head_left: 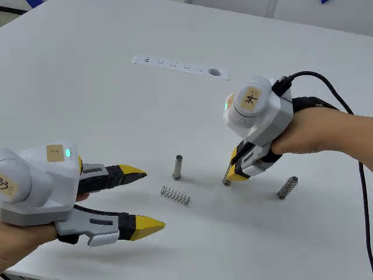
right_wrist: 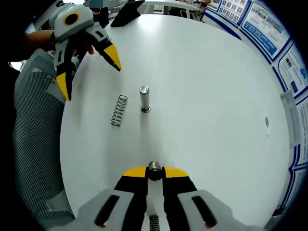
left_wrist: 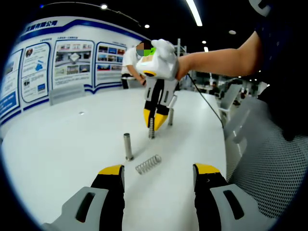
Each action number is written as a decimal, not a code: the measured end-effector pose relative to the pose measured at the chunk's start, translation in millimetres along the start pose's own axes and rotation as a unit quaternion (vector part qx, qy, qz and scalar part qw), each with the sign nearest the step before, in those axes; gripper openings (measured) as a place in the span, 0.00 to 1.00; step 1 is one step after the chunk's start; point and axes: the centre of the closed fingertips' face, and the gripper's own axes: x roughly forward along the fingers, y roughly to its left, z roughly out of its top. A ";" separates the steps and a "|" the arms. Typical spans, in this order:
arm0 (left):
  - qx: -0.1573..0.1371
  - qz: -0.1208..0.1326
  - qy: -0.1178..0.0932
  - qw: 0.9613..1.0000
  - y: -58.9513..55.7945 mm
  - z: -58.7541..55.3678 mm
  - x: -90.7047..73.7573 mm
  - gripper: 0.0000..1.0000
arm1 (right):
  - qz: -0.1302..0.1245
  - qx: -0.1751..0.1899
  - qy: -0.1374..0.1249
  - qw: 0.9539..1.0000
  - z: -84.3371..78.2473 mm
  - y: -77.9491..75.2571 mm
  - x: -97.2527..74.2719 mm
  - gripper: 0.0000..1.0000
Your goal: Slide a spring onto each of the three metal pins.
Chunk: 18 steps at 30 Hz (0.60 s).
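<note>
White table [head_left: 87,105], power strip [head_left: 180,66] at the far side. Three pins stand in a row.

- The left gripper [head_left: 145,198] hovers at near left with its jaws spread wide and nothing between them.
- The right gripper [right_wrist: 154,174] has its jaws pinched on the head of the middle pin [right_wrist: 154,170]. Spring coils show on the shaft below.
- The bare pin [head_left: 178,167] stands upright to the left.
- The loose spring [head_left: 175,195] lies flat just near of the bare pin, ahead of the left jaws.
- The right pin [head_left: 287,187] is sleeved in a spring.

L tool [head_left: 152,198], R tool [head_left: 232,174]: white shells, yellow tips
</note>
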 end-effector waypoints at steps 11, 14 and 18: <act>0.000 0.000 -0.001 1.000 0.4 0.0 0.0 0.59 | -0.002 0.001 -0.004 1.000 2.1 -0.8 -0.6 0.14; 0.000 0.000 -0.001 1.000 0.0 0.1 0.3 0.59 | -0.005 0.001 -0.007 1.000 3.7 -1.5 -2.1 0.16; 0.002 0.000 -0.001 1.000 -0.1 0.8 0.5 0.59 | -0.007 0.000 -0.013 1.000 7.2 -1.5 -5.7 0.19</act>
